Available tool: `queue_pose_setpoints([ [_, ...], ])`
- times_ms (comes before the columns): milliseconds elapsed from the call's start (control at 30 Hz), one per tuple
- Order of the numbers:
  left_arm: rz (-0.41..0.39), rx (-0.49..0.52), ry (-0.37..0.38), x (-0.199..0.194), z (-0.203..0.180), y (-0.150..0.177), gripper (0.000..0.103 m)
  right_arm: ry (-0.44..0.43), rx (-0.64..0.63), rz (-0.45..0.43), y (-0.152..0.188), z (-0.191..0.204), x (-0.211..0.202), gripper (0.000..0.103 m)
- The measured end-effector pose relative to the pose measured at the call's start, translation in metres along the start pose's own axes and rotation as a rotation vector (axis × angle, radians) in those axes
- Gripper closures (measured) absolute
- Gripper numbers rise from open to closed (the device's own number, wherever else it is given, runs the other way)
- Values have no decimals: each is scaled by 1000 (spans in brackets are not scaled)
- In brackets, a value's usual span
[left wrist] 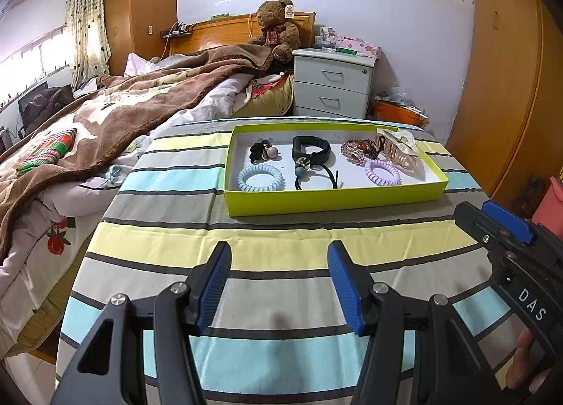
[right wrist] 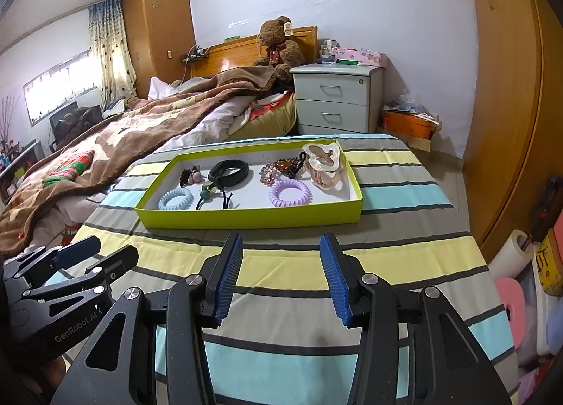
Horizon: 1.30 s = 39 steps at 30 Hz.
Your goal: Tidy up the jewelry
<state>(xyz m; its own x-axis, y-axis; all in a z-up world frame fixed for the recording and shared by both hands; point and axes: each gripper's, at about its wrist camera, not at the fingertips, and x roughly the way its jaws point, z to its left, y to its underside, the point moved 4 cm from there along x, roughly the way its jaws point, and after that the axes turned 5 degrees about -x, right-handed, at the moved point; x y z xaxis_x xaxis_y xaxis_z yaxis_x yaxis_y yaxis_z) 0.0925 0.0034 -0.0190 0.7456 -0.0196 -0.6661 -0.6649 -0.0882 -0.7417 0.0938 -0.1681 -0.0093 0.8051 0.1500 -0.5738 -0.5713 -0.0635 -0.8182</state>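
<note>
Left wrist view shows the left claw (left wrist: 279, 282) spread apart and empty above the striped bench (left wrist: 281, 239), with the right claw (right wrist: 281, 278) likewise parted and holding nothing. Ahead on the cloth sits a lime-green tray (left wrist: 334, 199) carrying the jewelry. A blue spiral hair tie (left wrist: 259, 178) and a purple spiral hair tie (left wrist: 382, 172) look light, springy and easy to pinch across the coil. The black wristband (left wrist: 311, 149) seems flexible; take it across its strap. A beaded bracelet (left wrist: 355, 151) probably slips and sags, so grip a bunch of beads. The translucent hair claw clip (left wrist: 401, 153) appears rigid, possibly brittle: hold its spine gently.
</note>
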Motion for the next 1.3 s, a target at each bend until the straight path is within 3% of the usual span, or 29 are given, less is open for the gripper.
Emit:
queue_pose_setpoints([
  [667,12,-12,23,0,-2,1,44,-1,8,-1,0,-3,0,57],
  [1300,12,-9,-15,2,-2,1,44,1,13,0,0,-6,-2,57],
])
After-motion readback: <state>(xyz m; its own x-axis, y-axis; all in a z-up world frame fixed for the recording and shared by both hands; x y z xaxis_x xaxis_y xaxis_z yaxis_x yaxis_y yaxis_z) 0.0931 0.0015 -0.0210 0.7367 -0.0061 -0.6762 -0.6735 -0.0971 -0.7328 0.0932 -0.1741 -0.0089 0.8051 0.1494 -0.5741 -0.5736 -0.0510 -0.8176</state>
